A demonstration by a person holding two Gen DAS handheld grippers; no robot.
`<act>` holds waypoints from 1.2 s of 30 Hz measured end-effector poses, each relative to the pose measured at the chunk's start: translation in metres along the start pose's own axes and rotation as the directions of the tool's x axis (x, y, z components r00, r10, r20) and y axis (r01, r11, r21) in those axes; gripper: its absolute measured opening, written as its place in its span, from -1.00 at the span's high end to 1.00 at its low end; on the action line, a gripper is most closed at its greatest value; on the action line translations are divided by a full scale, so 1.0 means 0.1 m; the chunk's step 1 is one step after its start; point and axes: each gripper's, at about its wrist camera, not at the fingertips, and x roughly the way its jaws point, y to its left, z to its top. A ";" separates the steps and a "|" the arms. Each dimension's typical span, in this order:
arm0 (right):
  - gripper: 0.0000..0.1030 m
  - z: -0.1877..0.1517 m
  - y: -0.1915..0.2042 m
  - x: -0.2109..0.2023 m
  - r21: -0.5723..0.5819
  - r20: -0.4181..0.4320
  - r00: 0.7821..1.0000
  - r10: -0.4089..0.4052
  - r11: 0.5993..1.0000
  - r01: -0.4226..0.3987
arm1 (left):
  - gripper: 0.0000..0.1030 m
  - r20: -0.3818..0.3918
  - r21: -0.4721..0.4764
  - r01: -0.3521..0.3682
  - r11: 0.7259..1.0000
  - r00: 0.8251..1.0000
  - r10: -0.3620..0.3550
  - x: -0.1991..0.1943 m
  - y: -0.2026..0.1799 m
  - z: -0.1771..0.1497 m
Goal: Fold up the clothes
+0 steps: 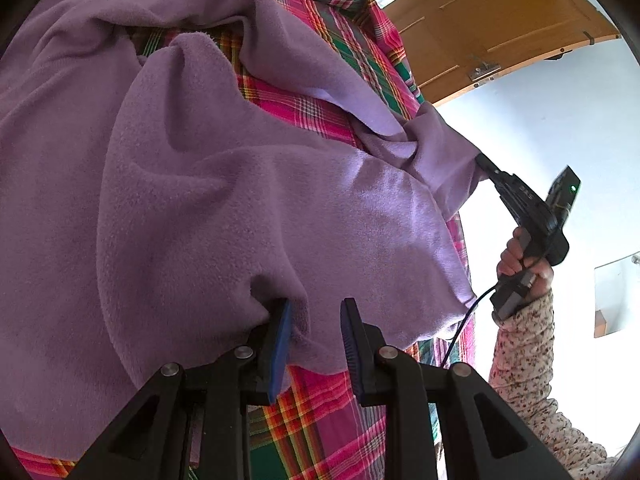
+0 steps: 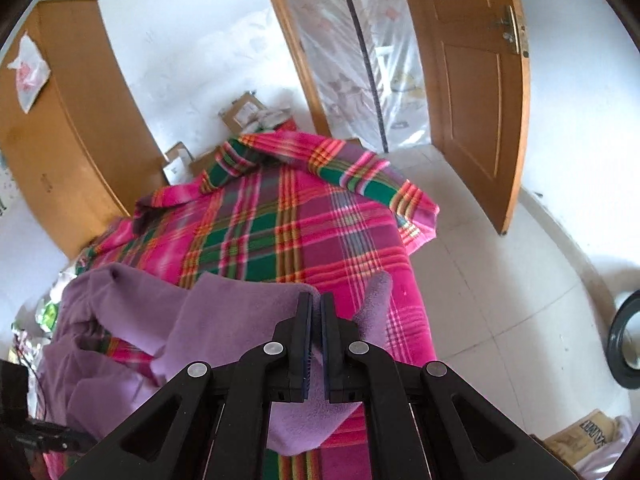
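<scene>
Fleece in a soft purple, your garment (image 1: 200,200) lies rumpled over the pink, green and orange plaid blanket (image 2: 288,224) that covers the bed. From your left wrist view, the left gripper (image 1: 316,332) sits at the garment's near edge with its jaws apart: the left blue pad (image 1: 280,344) presses into a pucker of the fleece, while the right pad stands clear of it, so nothing is clamped there. Off to the right in that same view, your right hand (image 1: 524,264), in a speckled sleeve (image 1: 524,352), holds the right gripper, whose tip is buried in a bunched corner of the garment. Your right wrist view confirms it: the right gripper (image 2: 316,328) has its jaws drawn together on a fold of the purple fleece, with cloth spilling out to the left and below the fingers and a small flap sticking up just to the right. Beyond the bed stand a wooden wardrobe (image 2: 68,128) at far left and an open wooden door (image 2: 476,80) at far right.
</scene>
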 end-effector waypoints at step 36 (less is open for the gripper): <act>0.40 -1.94 1.67 -0.81 0.010 -0.203 0.908 0.366 0.928 -0.372 | 0.41 0.413 -0.451 -0.030 0.892 0.879 0.238 -1.93 1.85 -1.20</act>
